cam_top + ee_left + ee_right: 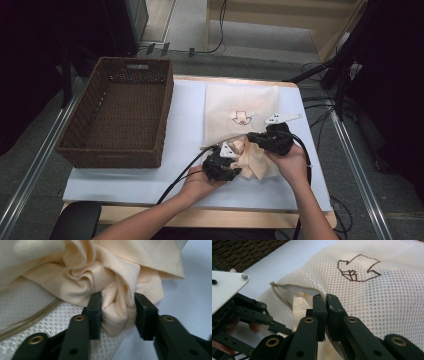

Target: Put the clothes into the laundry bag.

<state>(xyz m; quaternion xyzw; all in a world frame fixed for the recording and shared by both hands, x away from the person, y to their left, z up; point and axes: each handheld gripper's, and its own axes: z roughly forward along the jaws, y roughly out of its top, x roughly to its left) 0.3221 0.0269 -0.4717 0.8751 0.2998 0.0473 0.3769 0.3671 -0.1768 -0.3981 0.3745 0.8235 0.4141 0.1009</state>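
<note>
Mesh bag: a cream net laundry bag [240,112] is seen laid flat on the white table cover [190,130], right of centre in the high view, with a brown arrow-shaped mark [358,268] printed on it and a zip edge [277,291] at its open mouth.
Garment: a pale peach cloth [110,277] is found bunched in folds at the bag's mouth, lower centre of the high view, partly lying on the mesh.
Left gripper: the left gripper [118,312] is held at the lower centre of the high view; its jaws are set narrowly apart and a thick fold of the peach cloth is pinched between them.
Right gripper: the right gripper [326,308] is seen just right of the left one; its jaws are pressed together on the upper edge of the mesh at the bag's opening, so the mouth is lifted.
Hands: each gripper is gripped by one hand, the forearms entering from the bottom edge of the high view.
Basket: a dark brown woven basket [120,150] is placed at the left of the high view, well apart from the bag.
</note>
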